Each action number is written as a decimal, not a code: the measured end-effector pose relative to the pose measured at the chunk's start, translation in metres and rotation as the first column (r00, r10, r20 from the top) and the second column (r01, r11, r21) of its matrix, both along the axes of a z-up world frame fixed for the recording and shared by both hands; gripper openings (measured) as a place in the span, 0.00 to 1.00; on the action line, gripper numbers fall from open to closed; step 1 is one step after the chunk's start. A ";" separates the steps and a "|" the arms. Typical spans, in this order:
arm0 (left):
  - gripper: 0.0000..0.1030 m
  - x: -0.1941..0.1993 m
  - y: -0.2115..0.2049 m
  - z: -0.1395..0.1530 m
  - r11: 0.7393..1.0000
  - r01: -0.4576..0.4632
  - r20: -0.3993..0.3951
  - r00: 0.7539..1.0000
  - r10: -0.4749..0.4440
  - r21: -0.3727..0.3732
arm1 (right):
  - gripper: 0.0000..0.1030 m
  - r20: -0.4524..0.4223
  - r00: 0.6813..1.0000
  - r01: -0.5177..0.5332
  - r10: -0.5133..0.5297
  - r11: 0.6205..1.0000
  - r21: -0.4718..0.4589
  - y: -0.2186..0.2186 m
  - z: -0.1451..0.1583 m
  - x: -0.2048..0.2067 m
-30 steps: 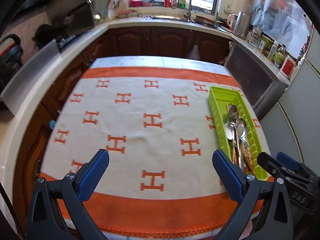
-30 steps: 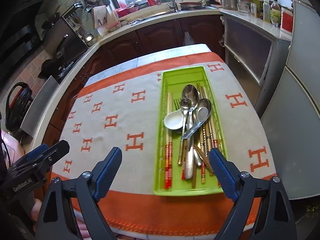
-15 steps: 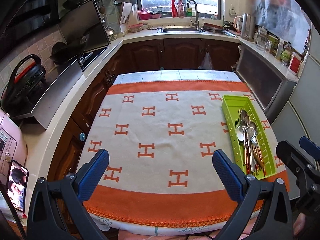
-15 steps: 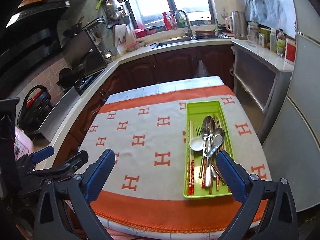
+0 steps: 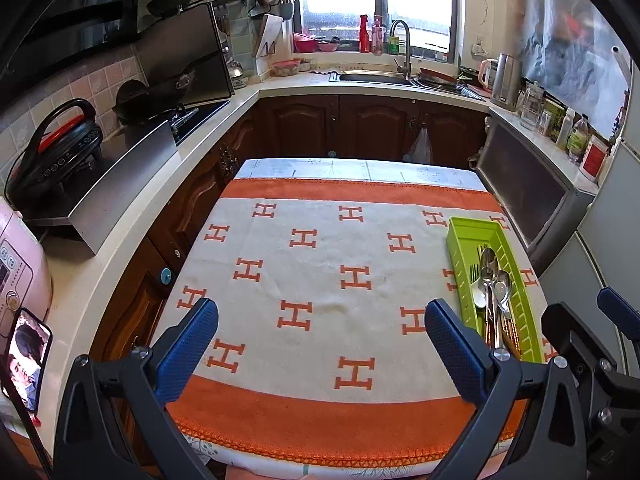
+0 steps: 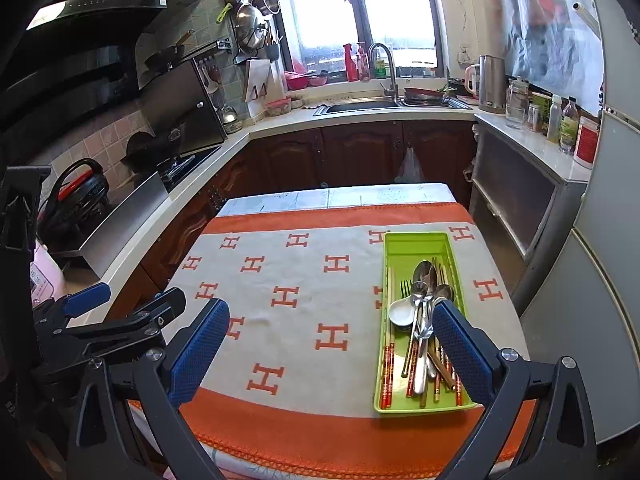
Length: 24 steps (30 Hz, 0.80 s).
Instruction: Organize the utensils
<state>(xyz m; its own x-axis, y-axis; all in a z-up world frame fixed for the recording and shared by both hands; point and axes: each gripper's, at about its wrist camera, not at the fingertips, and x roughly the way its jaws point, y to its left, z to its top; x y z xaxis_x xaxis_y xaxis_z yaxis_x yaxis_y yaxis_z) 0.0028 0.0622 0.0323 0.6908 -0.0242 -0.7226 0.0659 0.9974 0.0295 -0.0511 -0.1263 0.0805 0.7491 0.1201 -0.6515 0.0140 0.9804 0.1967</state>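
A lime green utensil tray (image 6: 404, 246) lies on the right side of the table; it also shows in the left wrist view (image 5: 468, 236). It holds metal spoons (image 6: 426, 276), a fork, a white ceramic spoon (image 6: 400, 314) and several red-tipped chopsticks (image 6: 387, 376). My left gripper (image 5: 320, 344) is open and empty, high above the table's near edge. My right gripper (image 6: 328, 344) is open and empty, also raised above the near edge, with its right finger over the tray's near end.
The table carries a white and orange cloth with H marks (image 5: 320, 264). Kitchen counters run around it: a stove (image 5: 172, 112) on the left, a sink (image 5: 376, 78) at the back, bottles and a kettle (image 5: 506, 78) on the right. A fridge (image 6: 600, 280) stands right.
Both grippers have pulled back and risen away from the table, so the table and tray look smaller and farther. Both stay open and empty.
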 end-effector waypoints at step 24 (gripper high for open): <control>0.99 -0.005 -0.002 -0.004 1.000 -0.007 0.003 1.000 0.007 -0.002 | 1.00 -0.042 0.999 0.014 -0.013 1.000 0.026 -0.010 -0.022 0.022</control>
<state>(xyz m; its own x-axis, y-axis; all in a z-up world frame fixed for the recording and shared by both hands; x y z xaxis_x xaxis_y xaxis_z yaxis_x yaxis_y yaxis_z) -0.0018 0.0606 0.0283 0.6934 -0.0209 -0.7202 0.0587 0.9979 0.0277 -0.0288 -0.1361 0.0584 0.7227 0.1279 -0.6792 0.0357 0.9745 0.2216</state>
